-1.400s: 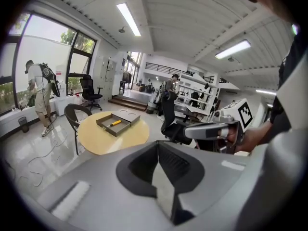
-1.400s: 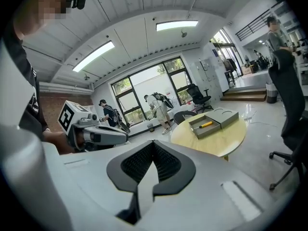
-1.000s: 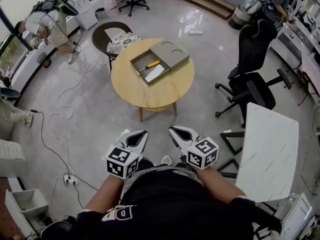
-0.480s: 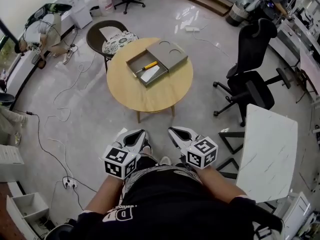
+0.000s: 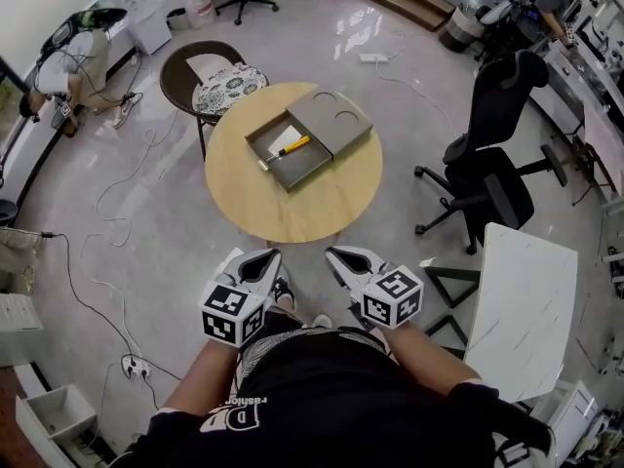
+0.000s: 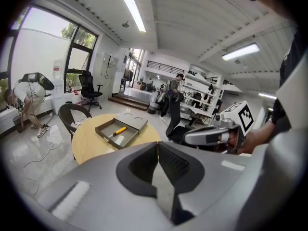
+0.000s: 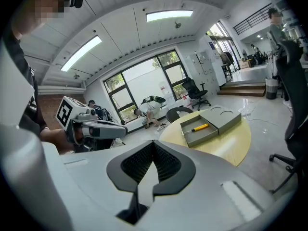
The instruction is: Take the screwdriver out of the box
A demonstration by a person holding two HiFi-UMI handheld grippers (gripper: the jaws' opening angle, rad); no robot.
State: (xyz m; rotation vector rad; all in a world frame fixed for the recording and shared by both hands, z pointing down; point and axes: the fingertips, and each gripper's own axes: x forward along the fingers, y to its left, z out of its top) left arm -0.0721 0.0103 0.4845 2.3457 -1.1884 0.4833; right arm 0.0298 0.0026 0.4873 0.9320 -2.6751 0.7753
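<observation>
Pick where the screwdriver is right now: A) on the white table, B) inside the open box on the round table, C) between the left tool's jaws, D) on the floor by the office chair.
B: the yellow-handled screwdriver lies inside the open box on the round table, far from both tools.

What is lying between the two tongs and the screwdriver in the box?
Head view: only bare floor, then the bare near part of the table and the box wall, separate the left tongs and right tongs from the screwdriver.
</observation>
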